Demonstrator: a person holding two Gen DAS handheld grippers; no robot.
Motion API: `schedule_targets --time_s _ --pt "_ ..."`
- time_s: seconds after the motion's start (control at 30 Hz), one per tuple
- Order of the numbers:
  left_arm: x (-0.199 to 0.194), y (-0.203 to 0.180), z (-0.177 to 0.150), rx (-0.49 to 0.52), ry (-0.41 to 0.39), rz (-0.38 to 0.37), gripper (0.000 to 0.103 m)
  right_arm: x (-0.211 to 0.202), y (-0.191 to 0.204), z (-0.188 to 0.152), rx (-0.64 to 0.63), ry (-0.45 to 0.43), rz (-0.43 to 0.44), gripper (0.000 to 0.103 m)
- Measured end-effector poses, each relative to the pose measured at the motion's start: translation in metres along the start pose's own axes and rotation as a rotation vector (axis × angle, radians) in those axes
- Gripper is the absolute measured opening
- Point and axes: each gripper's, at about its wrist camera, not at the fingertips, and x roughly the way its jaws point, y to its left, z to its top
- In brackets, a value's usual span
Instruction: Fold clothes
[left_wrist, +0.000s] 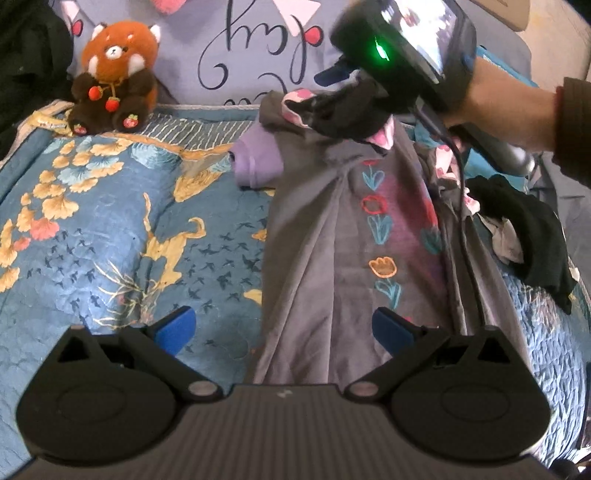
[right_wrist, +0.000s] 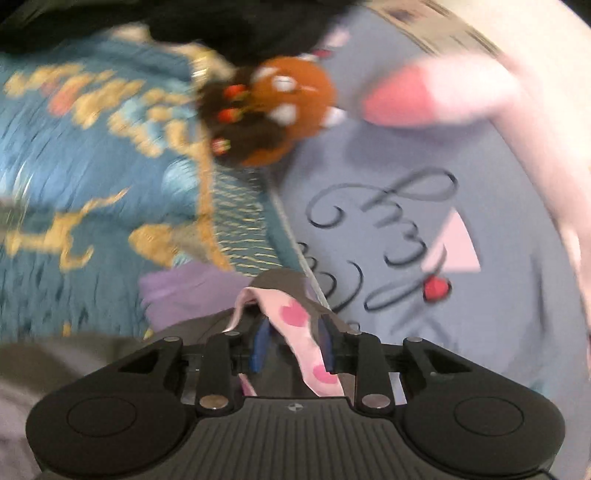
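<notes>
Left wrist view: left gripper, jaws spread wide, over grey shirt lying centre-right on the bed. Right gripper, jaws narrowly parted, loosely flanks pink dotted cloth.

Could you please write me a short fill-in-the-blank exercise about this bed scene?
1. The plush toy sits on the ____ quilt.
2. The grey shirt is embroidered with a column of ____.
3. Between the right gripper pads lies pink fabric with darker pink ____.
4. The left gripper is ____.

Missing words: blue; flowers; dots; open
</notes>
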Motion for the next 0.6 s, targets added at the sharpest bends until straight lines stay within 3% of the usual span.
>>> schedule_targets --time_s 0.17,0.2,0.23,0.27,0.43,0.6 --pt "-0.002 0.004 0.001 -0.015 -0.007 -0.021 0.103 0.015 0.009 0.004 -0.129 0.032 -0.008 0.027" --pt "-0.003 0.004 0.001 -0.013 -0.009 -0.025 0.103 0.019 0.011 0.005 -0.152 0.042 -0.010 0.022" --pt "-0.003 0.003 0.001 -0.009 -0.009 -0.023 0.103 0.023 0.013 0.006 -0.175 0.052 -0.011 0.002" --pt "-0.003 0.002 0.001 -0.004 -0.008 -0.020 0.103 0.025 0.011 0.009 -0.168 0.052 -0.015 0.003" --pt "-0.002 0.003 0.000 -0.011 -0.004 -0.018 0.103 0.010 -0.044 0.015 0.179 0.009 -0.059 0.002" --pt "-0.002 0.002 0.000 -0.011 -0.005 -0.019 0.103 -0.012 -0.121 -0.032 0.710 0.000 -0.051 0.002"
